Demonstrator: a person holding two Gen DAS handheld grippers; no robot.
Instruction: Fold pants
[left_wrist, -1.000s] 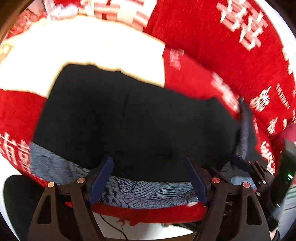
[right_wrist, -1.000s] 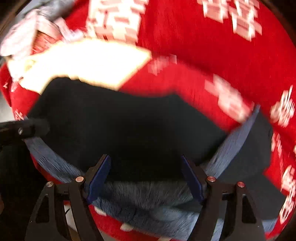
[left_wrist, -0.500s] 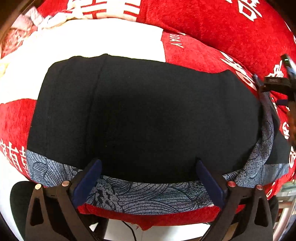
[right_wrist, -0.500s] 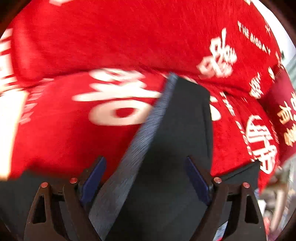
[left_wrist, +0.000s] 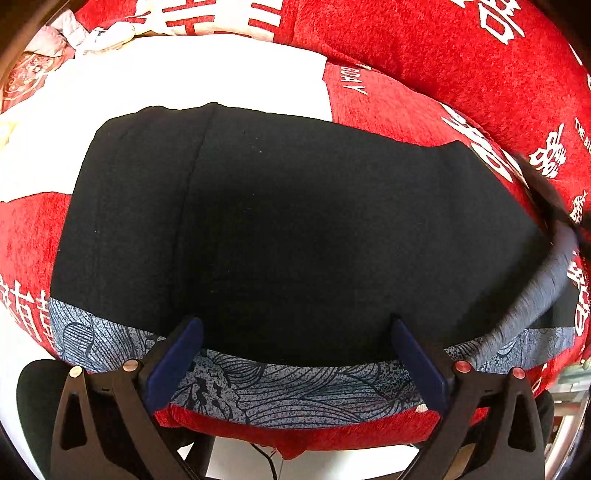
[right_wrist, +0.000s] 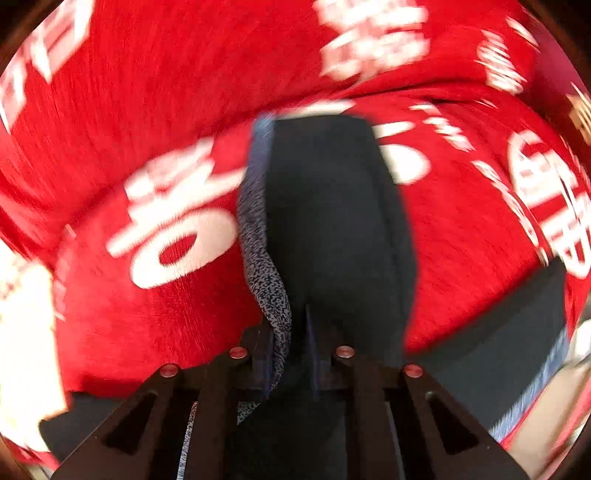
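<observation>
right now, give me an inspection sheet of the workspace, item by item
surface: red cover with white characters and a white patch.
job's things: black pants spread flat, grey patterned band along the near edge; one part lifted.
clutter: crumpled pale cloth at the far left.
grippers: left gripper open above the band; right gripper closing on a pants edge.
cables: thin dark cable below the cover's edge.
surroundings: nothing seen clearly.

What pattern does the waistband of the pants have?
Grey-blue waistband with dark line drawings; left wrist view.
</observation>
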